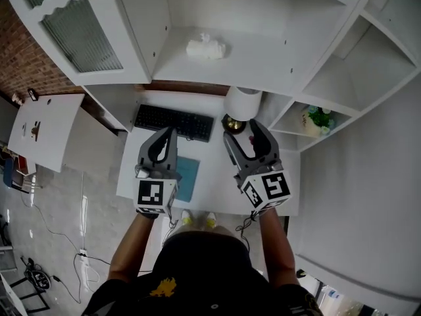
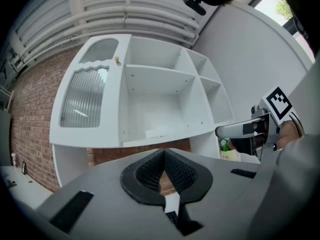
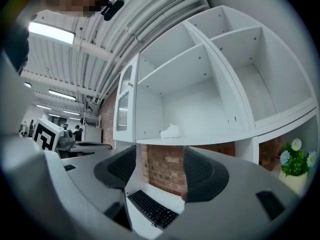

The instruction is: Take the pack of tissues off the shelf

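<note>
Potted flowers (image 3: 295, 159) are cut off at the right edge.

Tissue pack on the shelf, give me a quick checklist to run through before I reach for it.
1. Tissue pack in view on the shelf: ok.
2. Path to the pack free of other things: ok.
3. Right gripper jaws apart, nothing between them: ok.
4. Left gripper jaws together, not ready to grasp: not ok.
5. Whether the pack is firm enough to grip: cannot tell.
</note>
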`<state>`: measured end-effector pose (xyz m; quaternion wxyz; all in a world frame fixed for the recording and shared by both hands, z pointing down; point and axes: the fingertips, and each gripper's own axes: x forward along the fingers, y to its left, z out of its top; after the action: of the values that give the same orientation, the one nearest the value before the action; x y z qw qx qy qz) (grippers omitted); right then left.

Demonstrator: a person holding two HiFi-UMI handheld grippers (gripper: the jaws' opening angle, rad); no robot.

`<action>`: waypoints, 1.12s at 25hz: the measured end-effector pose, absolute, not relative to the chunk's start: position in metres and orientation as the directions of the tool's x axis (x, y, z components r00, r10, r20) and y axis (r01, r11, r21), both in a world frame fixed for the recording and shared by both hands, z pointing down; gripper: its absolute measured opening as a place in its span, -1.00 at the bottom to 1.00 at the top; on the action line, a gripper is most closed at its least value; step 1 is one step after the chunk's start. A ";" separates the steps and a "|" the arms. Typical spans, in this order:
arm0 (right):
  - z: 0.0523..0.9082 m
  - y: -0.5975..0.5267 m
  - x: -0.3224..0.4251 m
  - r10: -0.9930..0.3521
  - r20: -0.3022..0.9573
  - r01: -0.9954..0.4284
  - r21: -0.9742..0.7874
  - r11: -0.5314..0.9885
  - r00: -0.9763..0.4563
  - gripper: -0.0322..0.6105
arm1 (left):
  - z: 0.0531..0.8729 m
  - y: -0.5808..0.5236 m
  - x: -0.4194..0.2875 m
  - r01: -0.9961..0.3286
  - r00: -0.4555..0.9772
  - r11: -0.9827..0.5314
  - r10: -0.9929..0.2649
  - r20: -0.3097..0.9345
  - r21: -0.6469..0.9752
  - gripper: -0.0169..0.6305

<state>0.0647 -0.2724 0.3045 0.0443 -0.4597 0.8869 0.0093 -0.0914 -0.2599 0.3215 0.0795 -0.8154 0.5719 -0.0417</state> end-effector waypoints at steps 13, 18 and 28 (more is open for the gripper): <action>0.260 -0.344 0.030 -0.845 -0.061 -0.848 0.030 0.530 -0.531 0.00 | 0.272 -0.322 -0.113 -0.919 0.375 -0.358 -0.923 -0.088 -0.164 -0.91; 0.235 -0.374 0.013 -0.824 -0.030 -0.825 0.006 0.565 -0.565 -0.02 | 0.257 -0.346 -0.100 -0.902 0.421 -0.408 -0.903 -0.085 -0.141 -0.91; 0.228 -0.427 0.000 -0.837 0.155 -0.835 0.095 0.541 -0.525 -0.03 | 0.235 -0.390 -0.093 -0.884 0.457 -0.443 -0.887 -0.067 -0.151 -0.91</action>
<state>-0.0001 -0.4274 0.2277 -0.0911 -0.4788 0.8732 0.0047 -0.0929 -0.3900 0.2351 0.0823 -0.8495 0.5211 -0.0108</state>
